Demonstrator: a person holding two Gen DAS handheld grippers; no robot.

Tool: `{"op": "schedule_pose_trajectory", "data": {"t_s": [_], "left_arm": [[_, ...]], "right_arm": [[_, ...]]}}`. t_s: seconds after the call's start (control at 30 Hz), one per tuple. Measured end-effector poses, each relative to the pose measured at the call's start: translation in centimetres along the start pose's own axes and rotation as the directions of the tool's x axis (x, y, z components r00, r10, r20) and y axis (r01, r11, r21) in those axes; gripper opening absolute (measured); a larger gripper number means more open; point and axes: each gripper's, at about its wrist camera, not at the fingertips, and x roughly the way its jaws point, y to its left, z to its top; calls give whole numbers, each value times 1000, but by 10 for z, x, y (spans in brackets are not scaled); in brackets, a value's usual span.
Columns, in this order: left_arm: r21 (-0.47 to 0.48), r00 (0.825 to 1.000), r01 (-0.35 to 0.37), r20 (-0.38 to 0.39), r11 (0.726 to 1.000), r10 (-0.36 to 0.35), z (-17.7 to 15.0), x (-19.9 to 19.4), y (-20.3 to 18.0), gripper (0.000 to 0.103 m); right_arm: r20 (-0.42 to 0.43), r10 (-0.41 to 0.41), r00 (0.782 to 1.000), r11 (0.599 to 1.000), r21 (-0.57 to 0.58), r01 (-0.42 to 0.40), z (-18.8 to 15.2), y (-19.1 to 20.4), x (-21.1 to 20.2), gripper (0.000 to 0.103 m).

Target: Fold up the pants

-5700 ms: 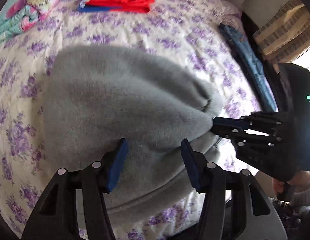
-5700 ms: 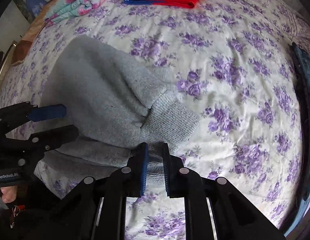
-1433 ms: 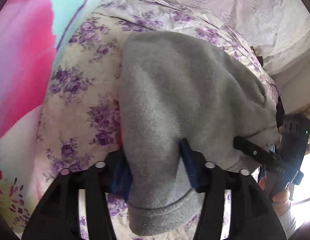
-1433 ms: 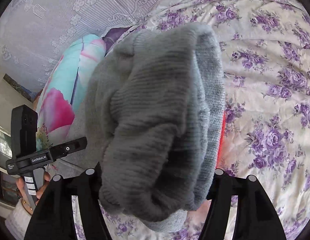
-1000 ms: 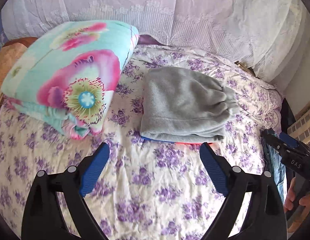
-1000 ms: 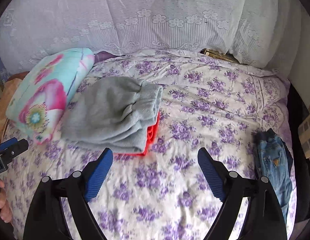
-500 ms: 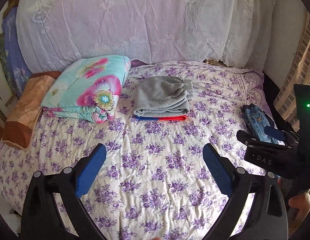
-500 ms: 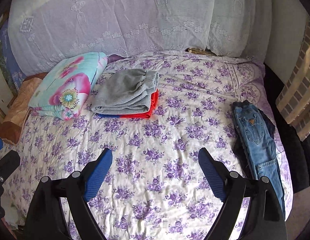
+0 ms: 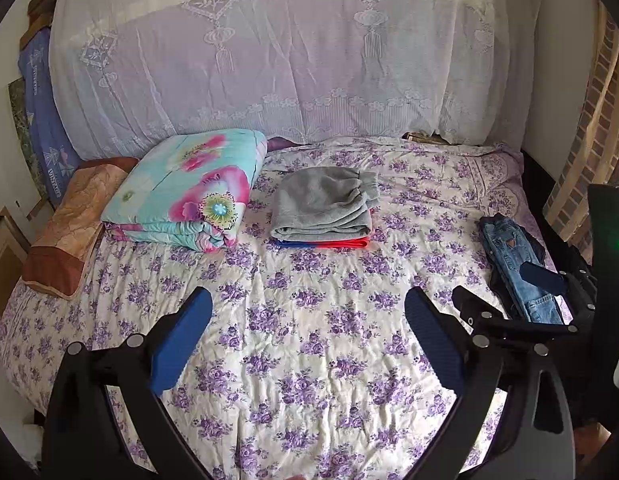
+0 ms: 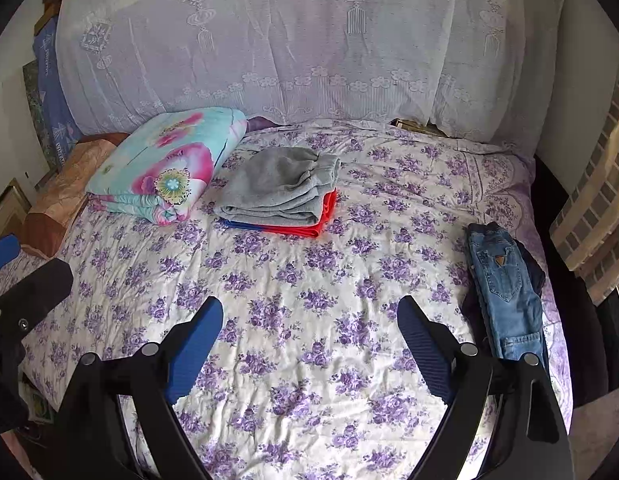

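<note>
Left gripper (image 9: 307,336), right gripper (image 10: 309,342): jaws released. Jeans (image 10: 503,288) right of right jaws (bunched at the bed edge); risk: sliding off if tugged.

Grey pants (image 9: 323,204) on red-and-blue garment (image 9: 321,243), purple-flowered white bedspread (image 9: 309,320), blue jeans (image 10: 505,292)

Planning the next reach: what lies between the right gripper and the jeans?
Only floral bedspread. In the right wrist view, the open right gripper has no garment between it and the jeans.
</note>
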Motion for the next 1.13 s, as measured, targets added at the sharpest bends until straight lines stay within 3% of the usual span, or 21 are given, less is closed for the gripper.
{"op": "schedule_pose_trajectory", "data": {"t_s": [0.73, 1.13], "left_arm": [[-11, 999, -51, -7, 999, 51, 10, 16, 3, 94], [-34, 999, -43, -33, 998, 42, 9, 22, 2, 94]], "right_arm": [[-18, 6, 1000, 1000, 9, -6, 9, 1, 13, 89], [-22, 4, 1000, 1000, 11, -4, 8, 1, 13, 89]]}}
